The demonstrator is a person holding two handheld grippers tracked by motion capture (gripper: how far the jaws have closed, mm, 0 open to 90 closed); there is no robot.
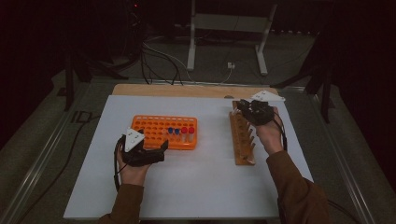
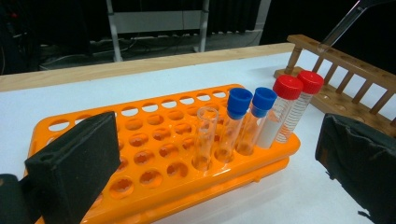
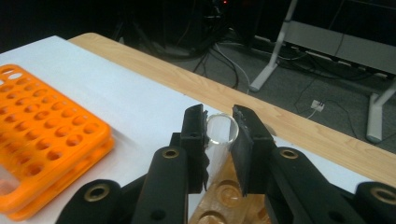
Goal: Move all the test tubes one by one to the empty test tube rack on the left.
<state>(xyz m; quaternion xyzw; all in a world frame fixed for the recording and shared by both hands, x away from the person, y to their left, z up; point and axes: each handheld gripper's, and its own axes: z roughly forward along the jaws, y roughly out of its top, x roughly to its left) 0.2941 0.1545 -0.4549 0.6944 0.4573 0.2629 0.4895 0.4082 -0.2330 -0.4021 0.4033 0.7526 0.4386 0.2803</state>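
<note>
While orange rack (image 2: 140, 154) holds five tubes (image 2: 259, 119) | left hand-held gripper (image 2: 210, 158) apart | right hand-held gripper (image 3: 219, 135) clamps clear tube (image 3: 220, 130)

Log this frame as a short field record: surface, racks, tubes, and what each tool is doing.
surface: white table top
orange rack: holds five tubes in a row, two red-capped, two blue-capped, one uncapped
wooden rack: right of the orange one
left tool: open, facing the orange rack
right tool: shut on a clear tube over the wooden rack
</note>
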